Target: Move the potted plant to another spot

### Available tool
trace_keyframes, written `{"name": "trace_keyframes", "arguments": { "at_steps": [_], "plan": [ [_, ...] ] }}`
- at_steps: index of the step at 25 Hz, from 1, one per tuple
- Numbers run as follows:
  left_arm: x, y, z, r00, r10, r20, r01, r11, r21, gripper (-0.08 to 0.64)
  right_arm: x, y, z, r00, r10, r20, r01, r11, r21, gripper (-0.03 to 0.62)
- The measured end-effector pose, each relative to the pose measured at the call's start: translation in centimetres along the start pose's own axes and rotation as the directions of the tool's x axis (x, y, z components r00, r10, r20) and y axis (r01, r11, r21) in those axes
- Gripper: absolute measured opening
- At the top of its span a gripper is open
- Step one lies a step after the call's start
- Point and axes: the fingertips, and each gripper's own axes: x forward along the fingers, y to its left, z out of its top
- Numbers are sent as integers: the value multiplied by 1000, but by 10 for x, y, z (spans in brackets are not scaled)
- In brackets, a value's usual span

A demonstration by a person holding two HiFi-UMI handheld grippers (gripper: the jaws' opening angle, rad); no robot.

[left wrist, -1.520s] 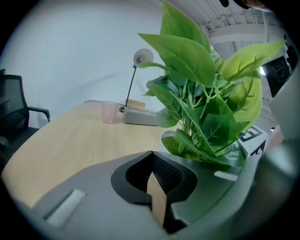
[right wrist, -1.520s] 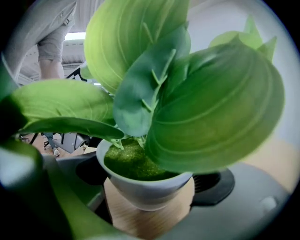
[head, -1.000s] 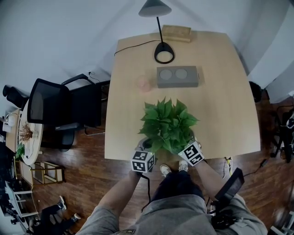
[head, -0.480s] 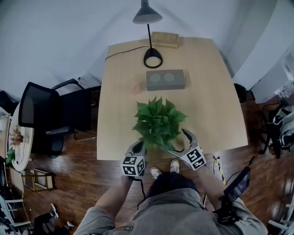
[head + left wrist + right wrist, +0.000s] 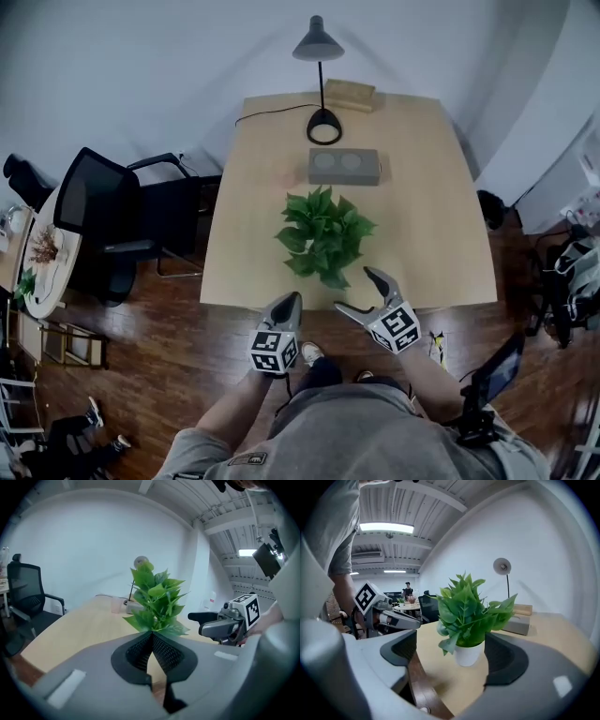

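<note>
The potted plant [image 5: 323, 234], green leaves in a small white pot [image 5: 467, 654], stands alone on the wooden table [image 5: 422, 234] near its front edge. Both grippers hang off that edge, short of the plant and touching nothing. My left gripper [image 5: 292, 300] is shut, its pads meeting at the tip [image 5: 152, 633], with the plant [image 5: 154, 597] straight beyond. My right gripper [image 5: 358, 292] is open with its jaws closing. Nothing lies between its pads, though the plant [image 5: 468, 611] shows in line beyond them. Each gripper view also catches the other gripper: the right [image 5: 211, 623] and the left [image 5: 401, 619].
Behind the plant sit a grey box with two round tops [image 5: 344, 166], a pale pink cup [image 5: 281, 176], a black desk lamp [image 5: 320, 56] and a wooden block [image 5: 351, 94]. A black office chair [image 5: 103, 216] stands left of the table, a round side table [image 5: 42, 267] farther left.
Both grippers have come away from the pot's sides and drawn back past the table's front edge. The plant stays standing on the table.
</note>
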Motion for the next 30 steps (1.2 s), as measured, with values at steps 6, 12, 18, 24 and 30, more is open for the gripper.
{"name": "trace_keyframes", "arguments": {
  "at_steps": [6,12,18,24,30],
  "plan": [
    [-40,-78,7,996,18,93,-16,1000,-19,-6,-65,39,16,996,74,53,-75,997,5,392],
    [-78,-144,11,985,47,168,-43,999,-31,-6,-128,65,24,981,134,138,-143,988,55,279],
    [-107,-172,15,980,54,189,-52,999,-13,-6,-161,92,36,971,165,175,-180,981,72,23],
    [-120,-180,26,977,2,215,-2,1000,-2,-6,-174,120,48,974,156,162,-160,987,15,6],
    [-131,-170,31,974,-100,203,98,995,20,-6,-164,143,52,990,56,128,-60,998,30,6]
  ]
}}
